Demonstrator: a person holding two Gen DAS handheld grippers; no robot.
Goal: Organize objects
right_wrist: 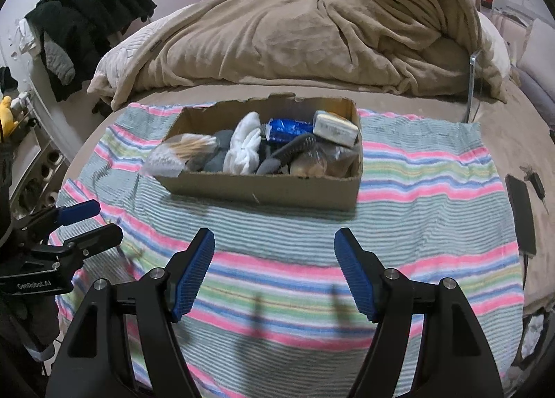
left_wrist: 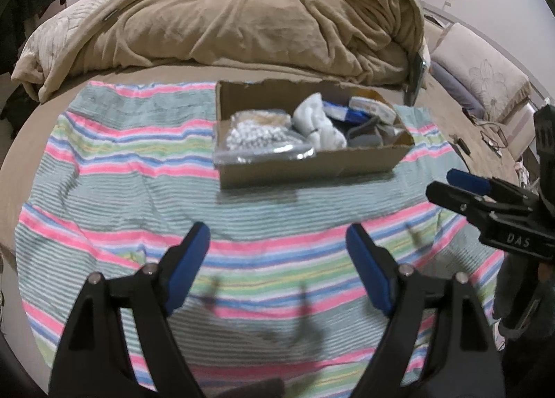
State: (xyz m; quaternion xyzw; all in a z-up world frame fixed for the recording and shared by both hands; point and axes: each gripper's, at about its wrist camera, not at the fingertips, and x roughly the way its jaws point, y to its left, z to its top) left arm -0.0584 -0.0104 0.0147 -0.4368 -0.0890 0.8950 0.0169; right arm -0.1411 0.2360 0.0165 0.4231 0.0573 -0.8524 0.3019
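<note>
On the bed the striped towel [right_wrist: 416, 189] lies bare all round the crammed cardboard box [right_wrist: 263, 189], leaving room before it, where the left gripper [left_wrist: 277, 269] and right gripper [right_wrist: 274, 269] hover spread and empty; its overhanging plastic bag [right_wrist: 163, 160] could snag and spill.

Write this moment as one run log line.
left claw: open, empty | right claw: open, empty | cardboard box: full, on striped towel

Rumpled tan blanket [right_wrist: 312, 30]; black clothes [right_wrist: 90, 13] hanging left.
</note>
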